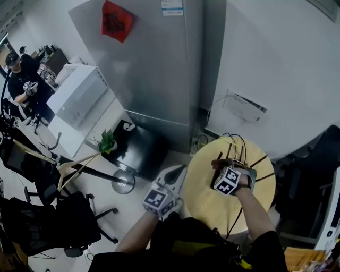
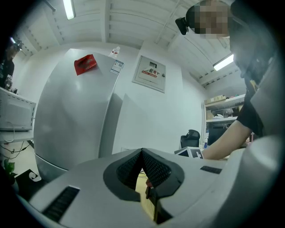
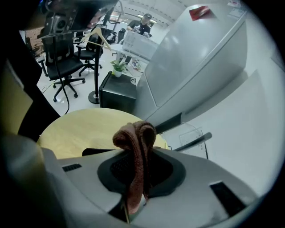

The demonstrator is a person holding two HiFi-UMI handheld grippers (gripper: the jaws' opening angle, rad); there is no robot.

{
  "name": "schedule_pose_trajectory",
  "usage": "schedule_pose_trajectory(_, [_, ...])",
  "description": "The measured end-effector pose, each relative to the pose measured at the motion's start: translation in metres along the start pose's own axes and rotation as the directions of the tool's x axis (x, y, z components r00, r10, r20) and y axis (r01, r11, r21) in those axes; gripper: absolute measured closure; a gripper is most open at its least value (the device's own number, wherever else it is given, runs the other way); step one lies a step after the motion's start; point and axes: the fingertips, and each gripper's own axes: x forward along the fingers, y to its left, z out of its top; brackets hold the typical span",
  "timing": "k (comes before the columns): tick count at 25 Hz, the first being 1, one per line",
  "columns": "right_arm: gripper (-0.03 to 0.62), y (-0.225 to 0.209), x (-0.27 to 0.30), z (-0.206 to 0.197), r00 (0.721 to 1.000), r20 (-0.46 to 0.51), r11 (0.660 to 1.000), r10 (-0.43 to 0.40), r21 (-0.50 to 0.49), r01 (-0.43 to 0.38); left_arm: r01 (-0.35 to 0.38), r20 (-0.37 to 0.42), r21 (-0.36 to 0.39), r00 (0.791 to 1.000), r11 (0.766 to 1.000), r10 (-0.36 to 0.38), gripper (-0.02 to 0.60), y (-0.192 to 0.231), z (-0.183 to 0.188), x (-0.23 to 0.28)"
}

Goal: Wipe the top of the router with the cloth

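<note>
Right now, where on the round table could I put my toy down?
The table's left and near part is bare wood, between its edge and the router. The far right is crowded: antennas, cables, and the right hand-held gripper holding the cloth.

Setting was recorded as an office-type workroom. Black swivel chairs (image 1: 56, 220) were noted at the lower left of the head view, and a person (image 1: 22, 79) was seen occupied at the upper left. A grey refrigerator (image 1: 154, 64) was noted at top centre. In the left gripper view, ceiling strip lights (image 2: 69, 9), a wall-mounted electrical panel (image 2: 150, 73) and stocked shelves (image 2: 222, 109) at the right edge were logged.
</note>
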Motion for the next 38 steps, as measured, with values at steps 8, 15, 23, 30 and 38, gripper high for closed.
schedule_pose_trajectory(8, [0.533,-0.014,-0.008,-0.007,0.999,0.011,0.997,-0.046,0.056,0.046,0.032,-0.011,-0.001,0.999,0.999,-0.032,0.58,-0.007,0.002,0.0])
schedule_pose_trajectory(15, [0.533,-0.03,-0.03,0.002,0.995,0.044,0.991,-0.095,0.098,0.09,0.062,-0.001,0.01,0.998,0.998,-0.062,0.58,-0.011,0.007,0.01])
schedule_pose_trajectory(23, [0.533,-0.048,-0.046,0.001,0.985,0.07,0.978,-0.156,0.153,0.143,0.117,0.012,0.018,0.993,0.993,-0.117,0.58,-0.023,0.014,0.026])
schedule_pose_trajectory(30, [0.533,-0.062,-0.065,-0.022,0.986,0.103,0.926,-0.133,0.367,0.086,0.138,0.015,0.013,0.99,0.99,-0.139,0.58,-0.028,0.013,0.035])
schedule_pose_trajectory(38, [0.533,-0.018,-0.013,-0.061,0.997,0.056,0.752,0.058,0.654,-0.081,0.188,-0.019,-0.006,0.982,0.982,-0.188,0.58,-0.028,-0.002,0.049])
